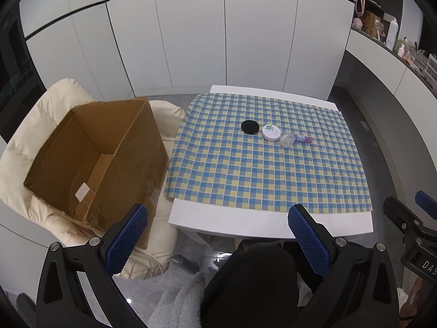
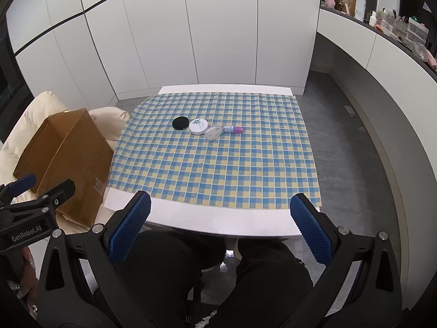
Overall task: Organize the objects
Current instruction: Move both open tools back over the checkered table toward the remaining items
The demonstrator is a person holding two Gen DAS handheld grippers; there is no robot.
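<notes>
1. The left gripper (image 1: pixel 218 235) is spread wide with nothing between its blue pads, held above the near edge of the white table (image 1: pixel 245 227).
2. The right gripper (image 2: pixel 220 227) is likewise spread wide and empty, over the same near edge, above the person's dark-clad knees (image 2: pixel 245 278).
3. A blue-and-yellow checked cloth (image 2: pixel 218 164) covers most of the table.
4. Toward the cloth's far middle lie four small things in a row, touching or just beside one another: a black round disc (image 2: pixel 180 123), a white round compact (image 2: pixel 198 126) with a green mark, a clear round case (image 2: pixel 213 132), and a small pink-capped bottle (image 2: pixel 233 129) on its side.
5. Left of the table, an open cardboard box (image 1: pixel 95 158) sits tilted on a cream cushion (image 1: pixel 32 142); only a pale label shows inside.
</notes>
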